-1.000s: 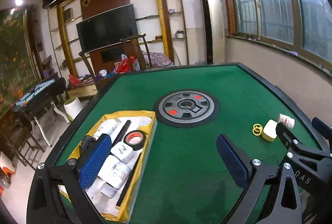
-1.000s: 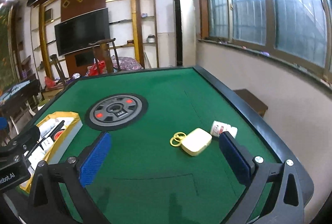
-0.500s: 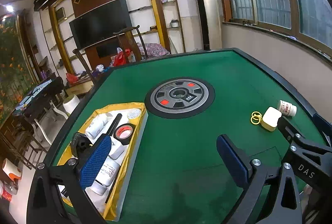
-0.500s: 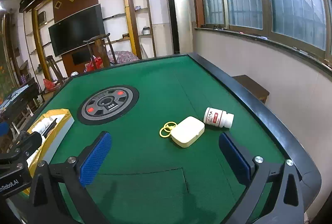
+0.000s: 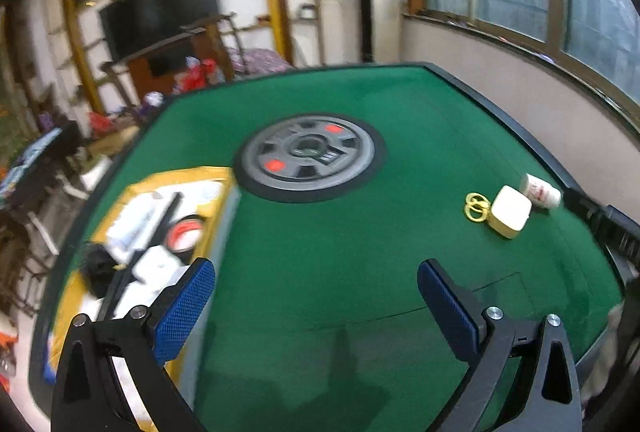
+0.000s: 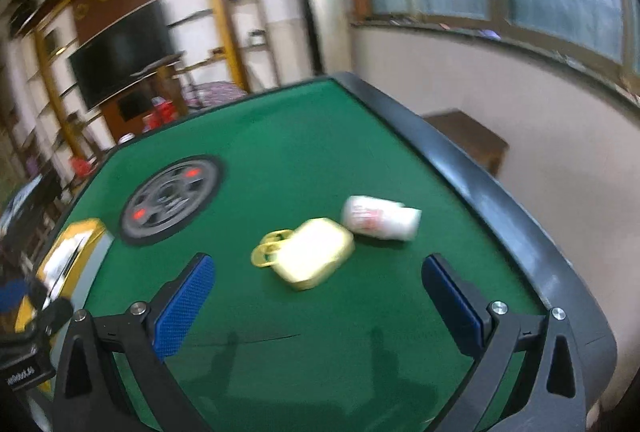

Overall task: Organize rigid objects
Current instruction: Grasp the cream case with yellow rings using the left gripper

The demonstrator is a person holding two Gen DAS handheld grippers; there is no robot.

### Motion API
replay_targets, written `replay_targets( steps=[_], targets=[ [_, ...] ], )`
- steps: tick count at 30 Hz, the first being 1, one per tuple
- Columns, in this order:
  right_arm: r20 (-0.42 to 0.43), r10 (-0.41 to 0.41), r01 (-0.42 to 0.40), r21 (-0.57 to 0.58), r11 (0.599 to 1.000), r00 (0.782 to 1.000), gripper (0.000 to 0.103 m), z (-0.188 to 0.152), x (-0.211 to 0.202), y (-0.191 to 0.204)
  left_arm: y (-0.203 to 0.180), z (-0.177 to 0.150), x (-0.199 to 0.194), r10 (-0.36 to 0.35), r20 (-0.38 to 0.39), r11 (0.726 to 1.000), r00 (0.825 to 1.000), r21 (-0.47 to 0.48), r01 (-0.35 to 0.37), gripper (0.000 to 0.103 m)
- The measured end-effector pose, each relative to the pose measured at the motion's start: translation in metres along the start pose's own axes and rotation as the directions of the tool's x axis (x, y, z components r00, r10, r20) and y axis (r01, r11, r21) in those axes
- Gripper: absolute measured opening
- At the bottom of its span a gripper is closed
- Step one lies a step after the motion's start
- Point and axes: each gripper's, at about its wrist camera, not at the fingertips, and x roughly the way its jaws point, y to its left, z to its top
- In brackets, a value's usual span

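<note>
A cream-coloured case [image 6: 314,258] lies on the green table [image 6: 280,152] at the centre of the right wrist frame, blurred. Yellow rings [image 6: 269,250] touch its left edge, and a white bottle with a red label [image 6: 380,218] lies on its side just to its upper right. The right gripper [image 6: 318,306] fills the bottom of that frame, its blue-padded fingers [image 6: 184,306] spread wide and holding nothing, below the case. In the left wrist frame the same three things sit at the right, near the table's black rim. The left gripper [image 5: 316,306] is likewise spread wide and empty over bare felt. At the left of that frame a yellow tray [image 5: 224,178] holds white bottles, a tape roll [image 5: 186,232] and dark items, all blurred. A grey round panel [image 5: 310,154] marks the table's middle.
</note>
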Motion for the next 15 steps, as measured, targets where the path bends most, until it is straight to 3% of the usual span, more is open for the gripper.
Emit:
replay_targets(
  steps=[4,7,10,12,15],
  targets=[
    [-0.061,-0.028,0.036,0.131,0.991,0.998,0.103,0.007,0.016,-0.055,-0.022,0.006,0.028,-0.134,-0.066,0.99,0.989,0.037,0.136,0.102],
    [-0.088,-0.032,0.051,0.221,0.974,0.996,0.103,-0.001,0.026,-0.085,-0.058,0.007,0.042,-0.235,-0.083,0.962,0.968,0.121,0.244,0.102],
    [-0.1,-0.008,0.038,0.296,0.955,0.995,0.103,-0.009,0.035,-0.105,-0.102,0.014,0.046,-0.317,-0.059,0.915,0.947,0.246,0.321,0.102],
    [-0.103,0.021,0.015,0.339,0.941,0.994,0.103,-0.011,0.036,-0.113,-0.13,0.022,0.056,-0.312,-0.04,0.896,0.949,0.319,0.308,0.102],
    [-0.088,0.04,-0.007,0.35,0.937,0.995,0.103,-0.011,0.033,-0.115,-0.167,0.032,0.082,-0.278,-0.078,0.873,0.957,0.395,0.286,0.102]
  ],
)
